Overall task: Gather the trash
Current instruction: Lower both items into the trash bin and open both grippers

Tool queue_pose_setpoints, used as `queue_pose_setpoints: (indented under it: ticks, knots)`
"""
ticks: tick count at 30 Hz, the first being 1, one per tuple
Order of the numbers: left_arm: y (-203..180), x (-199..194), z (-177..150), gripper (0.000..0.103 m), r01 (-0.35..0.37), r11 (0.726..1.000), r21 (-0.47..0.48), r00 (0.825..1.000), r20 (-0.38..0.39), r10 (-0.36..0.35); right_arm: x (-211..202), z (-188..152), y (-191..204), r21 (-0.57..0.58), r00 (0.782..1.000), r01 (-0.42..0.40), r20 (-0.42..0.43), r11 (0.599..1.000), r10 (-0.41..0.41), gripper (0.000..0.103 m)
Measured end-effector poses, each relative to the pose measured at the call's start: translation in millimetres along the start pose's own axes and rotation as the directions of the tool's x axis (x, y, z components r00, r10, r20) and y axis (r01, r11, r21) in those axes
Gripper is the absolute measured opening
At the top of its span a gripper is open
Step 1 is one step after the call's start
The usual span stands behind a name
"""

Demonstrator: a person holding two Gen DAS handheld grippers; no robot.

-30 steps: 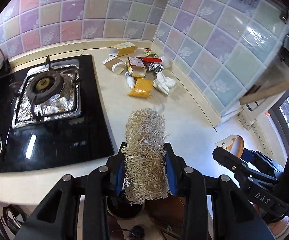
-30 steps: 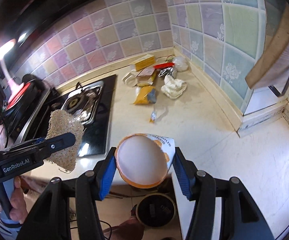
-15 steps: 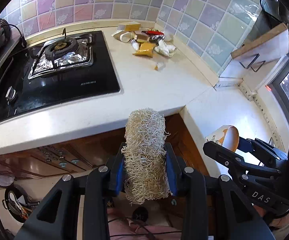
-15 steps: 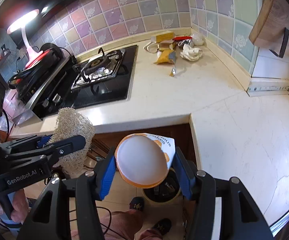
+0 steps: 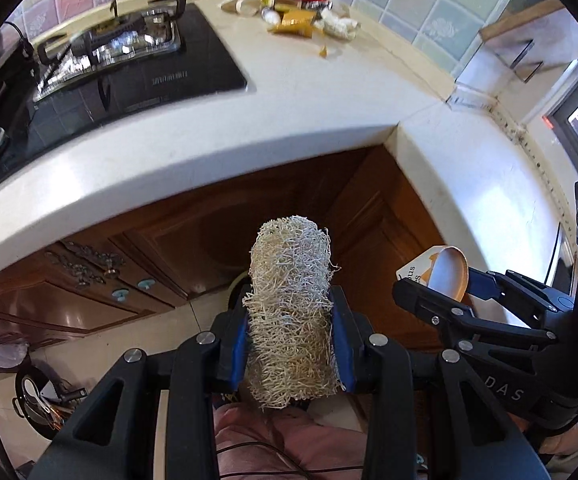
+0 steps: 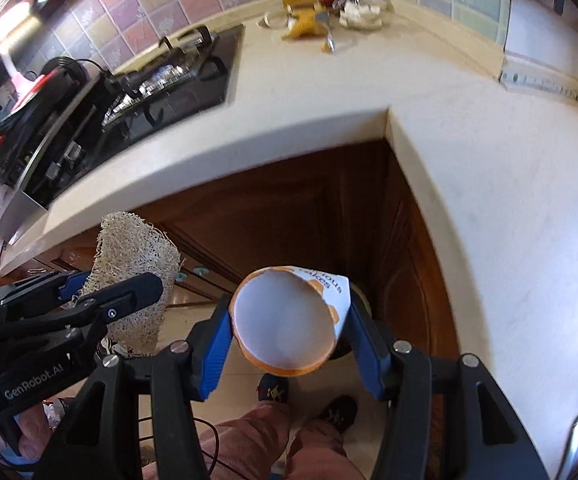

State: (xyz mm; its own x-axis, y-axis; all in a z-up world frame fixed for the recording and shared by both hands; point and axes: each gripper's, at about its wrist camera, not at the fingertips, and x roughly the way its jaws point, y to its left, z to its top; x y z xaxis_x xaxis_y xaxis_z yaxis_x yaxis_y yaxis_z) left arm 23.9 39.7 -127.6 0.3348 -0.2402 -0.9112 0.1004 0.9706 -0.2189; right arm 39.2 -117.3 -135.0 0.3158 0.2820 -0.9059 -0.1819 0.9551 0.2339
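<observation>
My left gripper (image 5: 291, 334) is shut on a pale fibrous loofah scrubber (image 5: 289, 312), held in front of the cabinet, below counter height. It also shows in the right wrist view (image 6: 133, 280). My right gripper (image 6: 289, 322) is shut on an orange-and-white paper cup (image 6: 285, 322), also seen in the left wrist view (image 5: 441, 272). Under the cup a round dark bin (image 6: 359, 300) on the floor is mostly hidden. More trash (image 5: 301, 16) lies in a pile at the counter's far corner, with a small scrap (image 5: 323, 51) in front of it.
A cream L-shaped counter (image 5: 289, 120) carries a black gas stove (image 5: 109, 64) on the left. Brown wooden cabinet doors (image 5: 217, 232) stand below. The person's legs and shoes (image 6: 273, 392) are on the tiled floor. A pan with clutter (image 5: 45, 400) lies at floor left.
Both grippers have pulled back from the counter and dropped below its edge, still holding the scrubber and the cup. The cameras now tilt down toward the cabinet and floor.
</observation>
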Motion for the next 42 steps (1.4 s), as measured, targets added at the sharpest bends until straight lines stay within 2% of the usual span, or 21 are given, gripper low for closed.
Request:
queue_pose_setpoints:
  ticks: [6, 13, 19, 25, 29, 33, 38, 41, 42]
  knots:
    - [18, 49, -9, 0.034, 0.020, 1.000, 0.007, 0.996, -0.092, -0.019, 44, -17, 0, 0.056, 0.998, 0.033, -0.054, 0.998, -0.030, 0.055]
    - [39, 118, -14, 0.035, 0.044, 0.998, 0.033, 0.982, -0.183, -0.037, 107, -37, -13, 0.138, 0.994, 0.078, -0.088, 0.987, -0.066, 0.055]
    - [51, 196, -17, 0.035, 0.060, 0.997, 0.050, 0.965, -0.259, -0.045, 177, -60, -32, 0.188, 0.987, 0.111, -0.135, 0.976, -0.086, 0.055]
    - [57, 261, -19, 0.035, 0.083, 0.994, 0.066, 0.951, -0.303, -0.060, 237, -76, -55, 0.244, 0.978, 0.150, -0.180, 0.958, -0.107, 0.056]
    - [61, 302, -20, 0.036, 0.109, 0.992, 0.064, 0.934, -0.348, -0.080, 271, -82, -66, 0.269, 0.972, 0.164, -0.207, 0.949, -0.109, 0.056]
    - [67, 327, -21, 0.038, 0.123, 0.989, 0.081, 0.924, -0.373, -0.084, 291, -88, -77, 0.288, 0.968, 0.169, -0.230, 0.943, -0.103, 0.056]
    - [63, 335, -23, 0.043, 0.112, 0.984, 0.140, 0.926, -0.374, -0.052, 302, -90, -79, 0.300, 0.963, 0.174, -0.252, 0.938, -0.098, 0.056]
    - [63, 335, -23, 0.052, 0.110, 0.983, 0.149, 0.927, -0.371, -0.048, 302, -91, -79, 0.307, 0.963, 0.167, -0.253, 0.937, -0.089, 0.056]
    - [68, 332, -24, 0.059, 0.109, 0.983, 0.151, 0.927, -0.372, -0.046, 303, -90, -80, 0.311, 0.963, 0.166, -0.257, 0.936, -0.086, 0.056]
